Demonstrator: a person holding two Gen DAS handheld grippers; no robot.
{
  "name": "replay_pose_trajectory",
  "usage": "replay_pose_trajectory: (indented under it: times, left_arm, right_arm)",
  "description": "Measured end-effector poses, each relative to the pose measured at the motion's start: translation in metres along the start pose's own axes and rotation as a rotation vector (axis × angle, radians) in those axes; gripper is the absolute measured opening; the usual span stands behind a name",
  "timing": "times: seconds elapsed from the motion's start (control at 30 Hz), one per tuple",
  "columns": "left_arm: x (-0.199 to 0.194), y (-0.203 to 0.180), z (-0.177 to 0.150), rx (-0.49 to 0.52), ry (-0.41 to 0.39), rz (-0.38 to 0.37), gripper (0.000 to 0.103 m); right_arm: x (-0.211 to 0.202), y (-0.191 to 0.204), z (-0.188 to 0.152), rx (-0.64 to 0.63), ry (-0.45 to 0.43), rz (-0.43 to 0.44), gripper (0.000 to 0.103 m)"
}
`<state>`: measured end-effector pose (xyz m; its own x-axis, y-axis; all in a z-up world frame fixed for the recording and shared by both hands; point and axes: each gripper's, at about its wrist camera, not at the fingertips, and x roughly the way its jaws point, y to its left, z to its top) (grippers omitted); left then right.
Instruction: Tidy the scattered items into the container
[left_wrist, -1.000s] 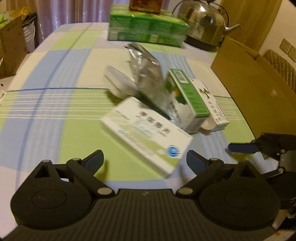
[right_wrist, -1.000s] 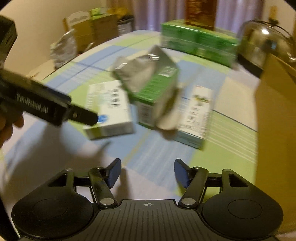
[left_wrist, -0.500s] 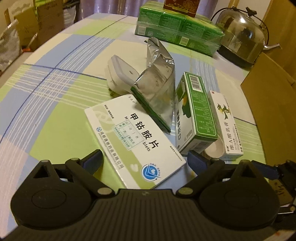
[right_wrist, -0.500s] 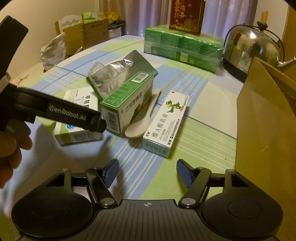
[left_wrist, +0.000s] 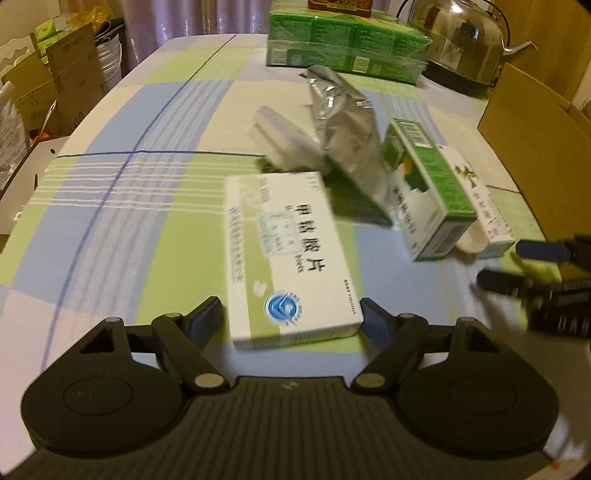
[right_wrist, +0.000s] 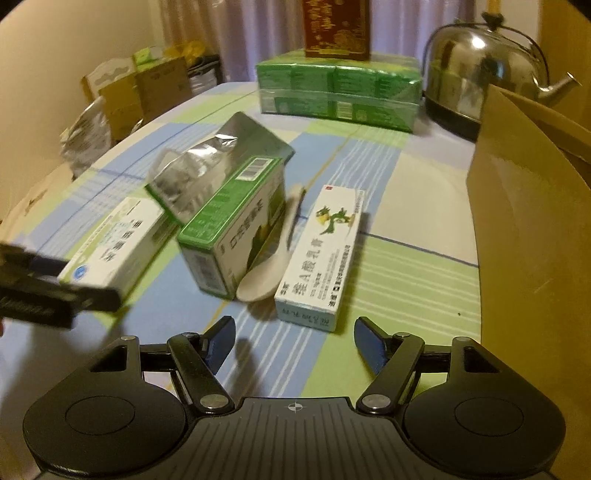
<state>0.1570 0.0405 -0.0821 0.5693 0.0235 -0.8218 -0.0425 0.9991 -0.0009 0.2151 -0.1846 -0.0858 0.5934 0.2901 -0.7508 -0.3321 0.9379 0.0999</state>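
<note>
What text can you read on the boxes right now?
"甲钴胺片": flat white-and-green medicine box.
"维A酸乳膏": narrow white tube box with green dragon.
Green-topped carton: print blurred, only a barcode shows.
Green shrink-wrapped packs, red box: unreadable.

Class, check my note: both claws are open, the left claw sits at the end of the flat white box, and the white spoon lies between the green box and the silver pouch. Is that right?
One slip: the right wrist view shows the white spoon between the green box and the narrow white box, not the silver pouch. Both the left claw and right claw are open.
</note>
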Motion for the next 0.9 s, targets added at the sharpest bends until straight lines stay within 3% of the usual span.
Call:
replay_pose_trajectory:
  times: [0.07,0.43,0.57,0.63,0.73,0.9]
  left_arm:
    - [-0.002,0.004,-0.003,0.014,-0.007,0.014,0.082]
    - [-0.001,0.008,-0.002,0.011,-0.037,0.012,0.083]
    - [0.0,0.006,0.001,0.028,-0.041,0.005,0.083]
    - [0.0,0.005,0.001,0.042,-0.04,0.0,0.08]
    - [-0.001,0.001,-0.003,0.075,-0.026,-0.001,0.067]
    - [-0.015,-0.006,-0.019,0.11,-0.009,0.013,0.067]
  right_arm:
    - [0.003,-0.002,0.003,0.03,-0.001,-0.009,0.069]
    - [0.013,-0.005,0.016,0.058,-0.006,-0.053,0.066]
    - [0.016,-0.005,0.02,0.062,0.002,-0.062,0.04]
    - [0.012,-0.004,0.019,0.059,0.013,-0.063,0.038]
    - [-0.001,0.001,0.01,0.046,0.04,-0.066,0.037]
    - [-0.034,0.015,-0.024,0.03,0.091,-0.08,0.036]
